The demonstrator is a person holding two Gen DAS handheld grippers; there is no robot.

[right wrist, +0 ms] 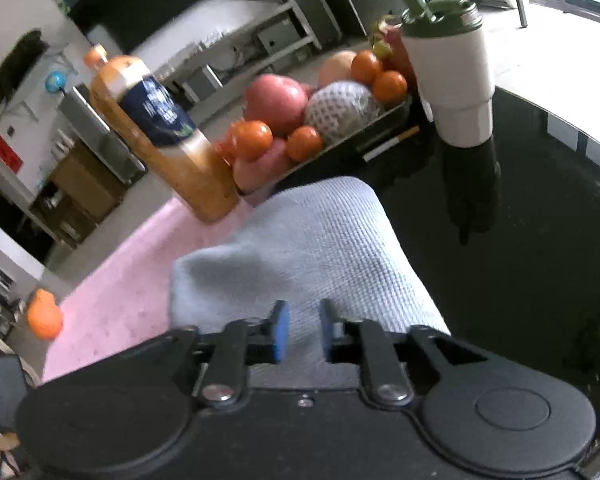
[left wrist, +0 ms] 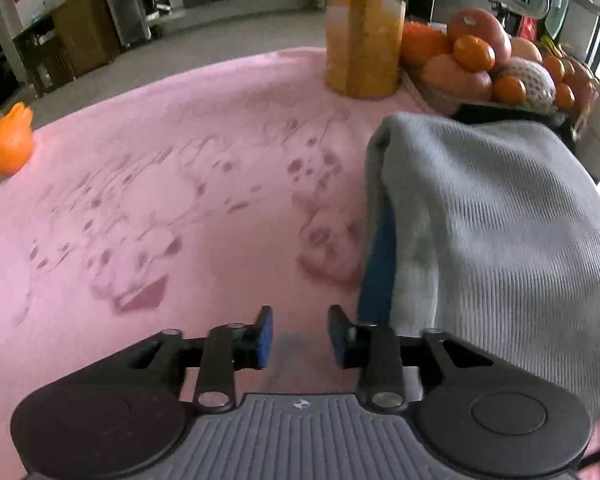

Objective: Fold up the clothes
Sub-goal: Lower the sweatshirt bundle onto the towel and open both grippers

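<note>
Left wrist view: left gripper [left wrist: 300, 336], jaws apart, empty, over pink patterned cloth [left wrist: 160, 200].
Garment: grey ribbed knit [left wrist: 492, 232], rounded fold, just right of the left gripper.
Right gripper [right wrist: 303, 334]: jaws narrowly parted astride the knit; grip uncertain.
Tray [right wrist: 340, 144]: oranges, apples, beyond the garment.
Bottle [right wrist: 164, 136]: orange juice.

Folded grey ribbed garment [left wrist: 492, 232] on a pink cloth [left wrist: 160, 200].
It lies bunched at the cloth's right edge, a blue layer showing beneath.

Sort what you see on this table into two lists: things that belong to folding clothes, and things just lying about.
Belongs to the job: grey knitted garment, left gripper, right gripper.

Lying about: juice bottle, fruit tray, white tumbler, orange fruit, pink cloth.
</note>
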